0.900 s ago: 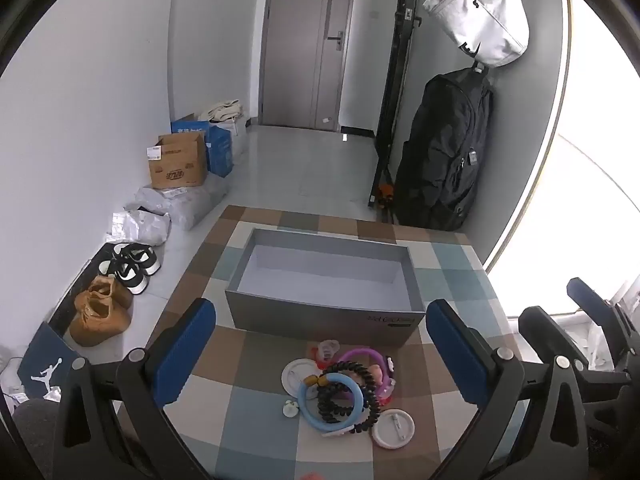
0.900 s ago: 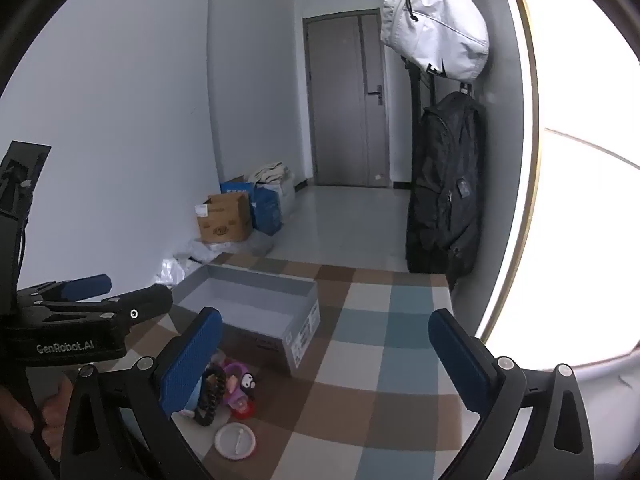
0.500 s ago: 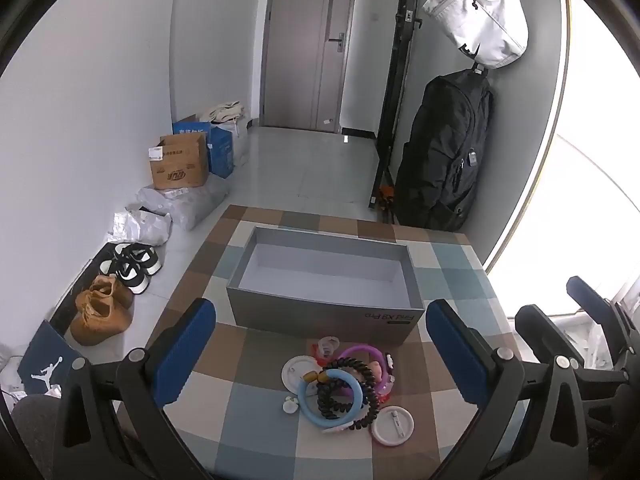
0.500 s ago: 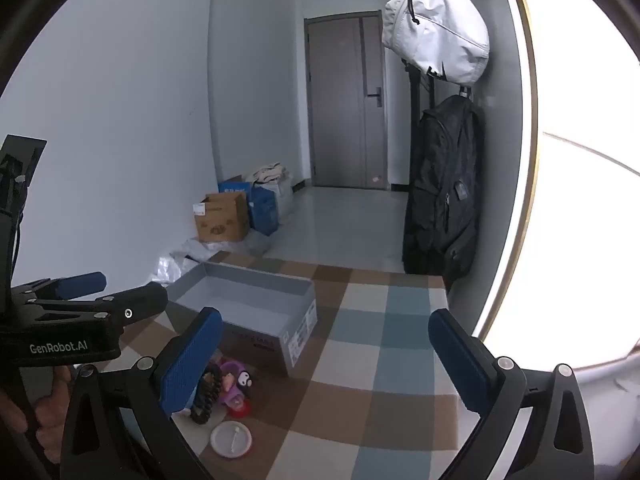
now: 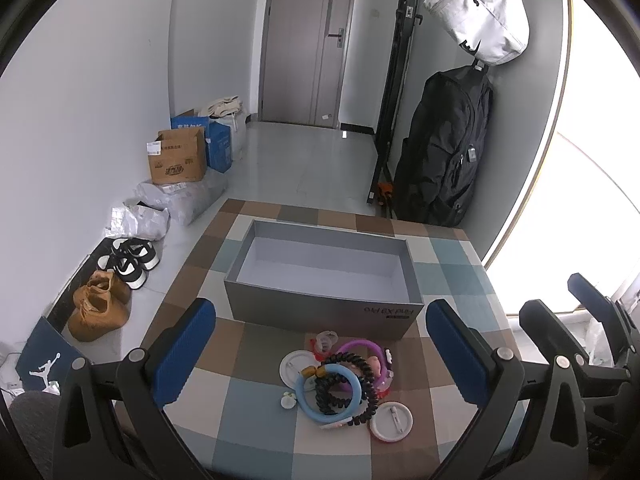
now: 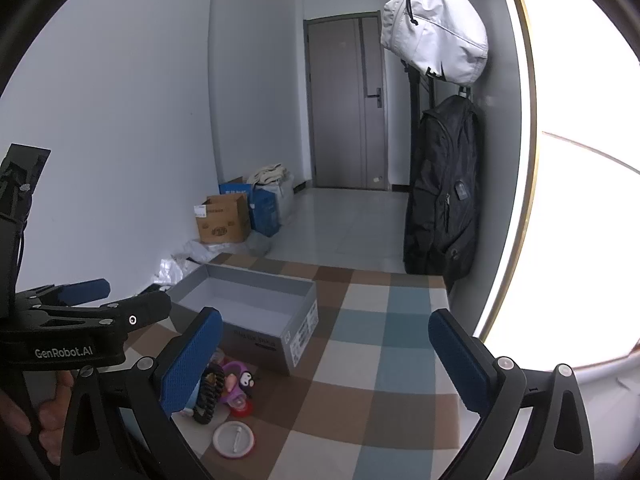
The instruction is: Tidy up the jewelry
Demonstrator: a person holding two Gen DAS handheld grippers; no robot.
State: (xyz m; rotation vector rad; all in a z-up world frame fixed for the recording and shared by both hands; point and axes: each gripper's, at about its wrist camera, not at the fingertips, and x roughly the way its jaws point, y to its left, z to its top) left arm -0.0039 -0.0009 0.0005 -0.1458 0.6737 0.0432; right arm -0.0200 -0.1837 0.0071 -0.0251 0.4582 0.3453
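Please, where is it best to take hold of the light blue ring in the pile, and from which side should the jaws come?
Grip the light blue ring at its near-left arc, coming from above, one finger inside the hoop and one outside. That arc lies bare on the checked cloth. The far-right part is crossed by the black spiral band, so a grip there would probably lift both.
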